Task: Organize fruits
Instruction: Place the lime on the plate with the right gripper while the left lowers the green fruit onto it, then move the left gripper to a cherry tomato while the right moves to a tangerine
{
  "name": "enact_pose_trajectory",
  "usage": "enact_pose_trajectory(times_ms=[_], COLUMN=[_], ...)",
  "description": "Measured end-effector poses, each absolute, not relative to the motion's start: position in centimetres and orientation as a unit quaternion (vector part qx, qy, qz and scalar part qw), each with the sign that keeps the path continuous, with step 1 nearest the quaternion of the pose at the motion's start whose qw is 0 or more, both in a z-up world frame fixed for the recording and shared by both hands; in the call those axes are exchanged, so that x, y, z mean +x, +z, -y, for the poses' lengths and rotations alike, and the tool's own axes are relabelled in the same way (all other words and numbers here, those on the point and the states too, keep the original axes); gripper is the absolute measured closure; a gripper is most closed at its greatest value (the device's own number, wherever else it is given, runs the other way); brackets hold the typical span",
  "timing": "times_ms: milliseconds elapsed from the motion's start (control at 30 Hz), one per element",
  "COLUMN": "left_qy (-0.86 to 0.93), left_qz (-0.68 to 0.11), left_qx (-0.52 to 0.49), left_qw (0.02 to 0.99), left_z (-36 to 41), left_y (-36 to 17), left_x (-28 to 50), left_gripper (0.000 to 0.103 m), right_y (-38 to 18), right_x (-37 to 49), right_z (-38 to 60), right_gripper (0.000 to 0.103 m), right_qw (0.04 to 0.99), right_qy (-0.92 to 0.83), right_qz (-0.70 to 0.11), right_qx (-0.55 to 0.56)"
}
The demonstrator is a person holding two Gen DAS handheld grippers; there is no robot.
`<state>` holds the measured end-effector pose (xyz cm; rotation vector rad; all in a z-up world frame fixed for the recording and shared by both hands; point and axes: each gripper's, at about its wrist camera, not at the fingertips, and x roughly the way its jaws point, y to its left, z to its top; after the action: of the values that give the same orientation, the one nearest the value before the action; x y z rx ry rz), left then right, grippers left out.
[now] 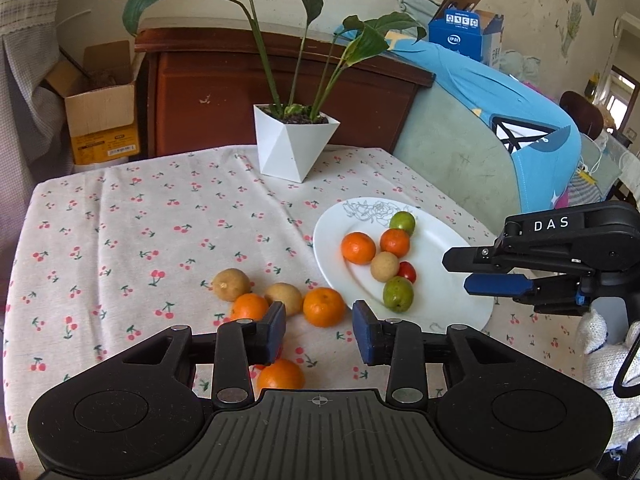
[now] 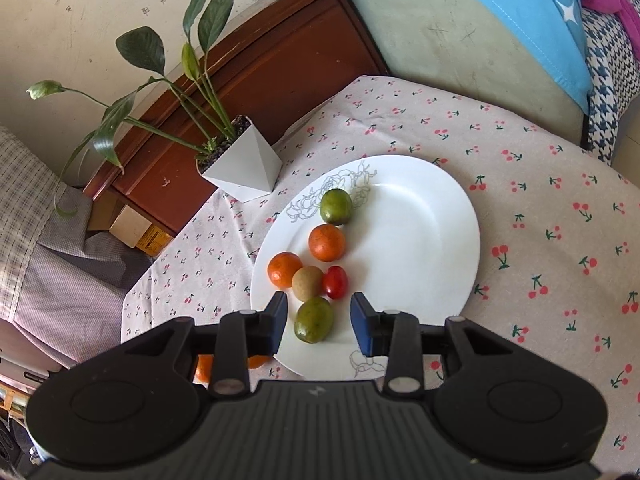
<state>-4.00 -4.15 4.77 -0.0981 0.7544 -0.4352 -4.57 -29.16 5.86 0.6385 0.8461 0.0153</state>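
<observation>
Since your left gripper (image 1: 319,330) hangs wide and empty over the cloth, the loose orange (image 1: 323,306) lies just ahead between its pads, nearly centred, touching neither. It is round, so no axis matters. The plate (image 1: 440,240) sits to its right, where your right gripper (image 2: 319,322), also wide and empty, hovers around a green fruit (image 2: 314,319).

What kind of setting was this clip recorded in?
Most likely a lived-in home, not a lab: a cherry-print tablecloth with a potted plant, a dark wooden cabinet behind, and clothes heaped on a chair.
</observation>
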Motion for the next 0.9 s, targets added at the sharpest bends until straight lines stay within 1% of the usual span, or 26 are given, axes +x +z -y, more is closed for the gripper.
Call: enact_pose_trajectory(times_ms=[500, 900], left_qy=[-0.187, -0.117], left_qz=[-0.383, -0.384], left_qx=[-0.022, -0.065], left_qw=[0.904, 0.914], left_z=[1.9, -2.0], left_y=[3.5, 3.1], left_x=[-6.6, -5.4], left_gripper=[0.068, 0.068], right_y=[5.0, 3.9], right_x=[-5.9, -6.6], right_z=[24.8, 19.0], right_gripper=[0.066, 0.066], right_qw=[0.866, 0.859], right_qy=[0.102, 0.192], right_qz=[-0.428, -0.447], right_qx=[0.238, 0.162])
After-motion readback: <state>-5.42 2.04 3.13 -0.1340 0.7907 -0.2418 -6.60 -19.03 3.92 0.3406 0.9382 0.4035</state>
